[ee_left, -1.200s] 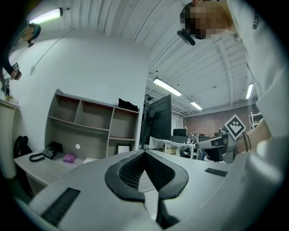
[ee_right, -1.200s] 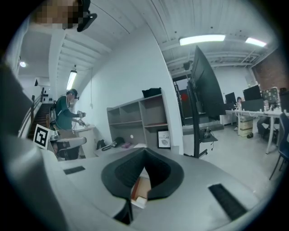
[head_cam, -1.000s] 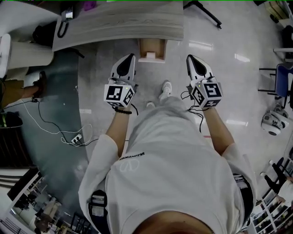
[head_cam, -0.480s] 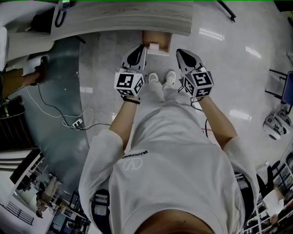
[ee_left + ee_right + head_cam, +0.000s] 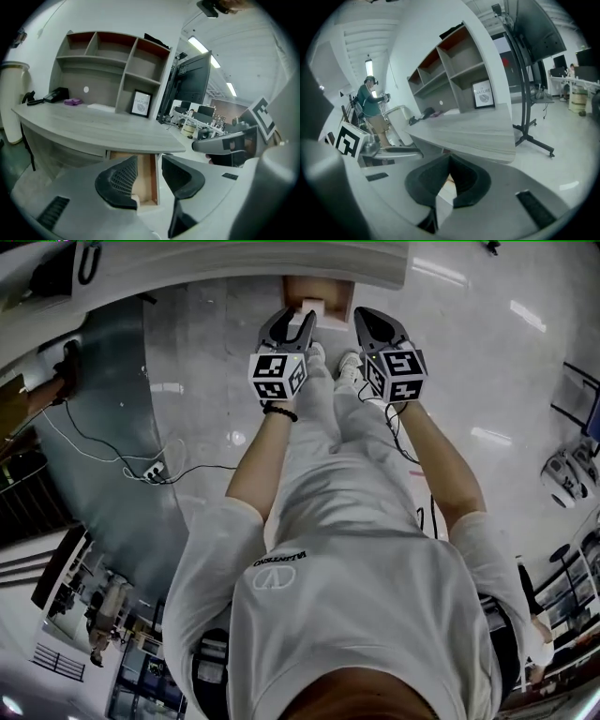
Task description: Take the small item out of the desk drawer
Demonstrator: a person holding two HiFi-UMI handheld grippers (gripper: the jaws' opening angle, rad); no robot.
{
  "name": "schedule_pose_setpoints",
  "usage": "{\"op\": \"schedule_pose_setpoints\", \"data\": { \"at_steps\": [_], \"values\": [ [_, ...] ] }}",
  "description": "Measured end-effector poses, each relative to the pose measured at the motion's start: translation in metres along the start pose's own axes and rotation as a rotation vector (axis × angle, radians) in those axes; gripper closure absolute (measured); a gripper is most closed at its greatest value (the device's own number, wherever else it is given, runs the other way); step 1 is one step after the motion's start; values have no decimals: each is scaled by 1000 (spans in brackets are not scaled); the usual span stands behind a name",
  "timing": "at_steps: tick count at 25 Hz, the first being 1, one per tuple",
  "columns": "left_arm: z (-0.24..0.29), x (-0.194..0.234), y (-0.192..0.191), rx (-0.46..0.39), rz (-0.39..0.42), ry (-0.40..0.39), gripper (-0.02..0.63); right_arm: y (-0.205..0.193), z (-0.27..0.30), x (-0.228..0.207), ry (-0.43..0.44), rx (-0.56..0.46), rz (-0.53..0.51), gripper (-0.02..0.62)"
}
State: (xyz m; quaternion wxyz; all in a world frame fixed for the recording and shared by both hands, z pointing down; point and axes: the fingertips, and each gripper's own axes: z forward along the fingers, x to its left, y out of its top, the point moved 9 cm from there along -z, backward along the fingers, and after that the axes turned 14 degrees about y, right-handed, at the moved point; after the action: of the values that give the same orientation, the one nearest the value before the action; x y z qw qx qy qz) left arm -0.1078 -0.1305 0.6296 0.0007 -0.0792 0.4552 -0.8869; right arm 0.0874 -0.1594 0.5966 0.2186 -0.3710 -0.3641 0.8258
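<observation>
The wooden desk drawer [image 5: 319, 289] stands pulled out under the grey desk top [image 5: 234, 268]. A small pale item [image 5: 309, 306] lies near the drawer's front; in the left gripper view it is the pale block [image 5: 135, 200] past the left jaw. My left gripper [image 5: 292, 322] hovers just before the drawer [image 5: 146, 180]. Its jaws are opening and nothing is between them [image 5: 150, 161]. My right gripper [image 5: 366, 320] is beside it on the right, shut and empty, its jaws meeting [image 5: 449, 176] in front of the desk.
On the desk [image 5: 93, 124] stand a shelf unit [image 5: 112, 70], a phone [image 5: 54, 96], a purple object [image 5: 72, 101] and a framed picture [image 5: 140, 103]. A cable and power strip [image 5: 155, 470] lie on the floor at left. A person [image 5: 372, 105] stands beyond the desk.
The person has stepped toward the desk, bringing both grippers up close to the open drawer. The left gripper's jaws have parted; the right stays shut.
</observation>
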Motion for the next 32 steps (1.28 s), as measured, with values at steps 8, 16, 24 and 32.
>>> {"op": "schedule_pose_setpoints", "data": {
  "at_steps": [8,16,24,32],
  "values": [
    [75,5,-65,170,-36,40,307,-65,45,-26,-21,108,49,594],
    [121,-2,-112,288,-29,51,222,-95,76,-56,-84,125,86,594],
    [148,1,-126,351,2,84,207,-110,83,-69,-115,110,125,594],
    [167,0,-135,440,60,128,206,-124,89,-69,-115,110,160,592]
  ]
}}
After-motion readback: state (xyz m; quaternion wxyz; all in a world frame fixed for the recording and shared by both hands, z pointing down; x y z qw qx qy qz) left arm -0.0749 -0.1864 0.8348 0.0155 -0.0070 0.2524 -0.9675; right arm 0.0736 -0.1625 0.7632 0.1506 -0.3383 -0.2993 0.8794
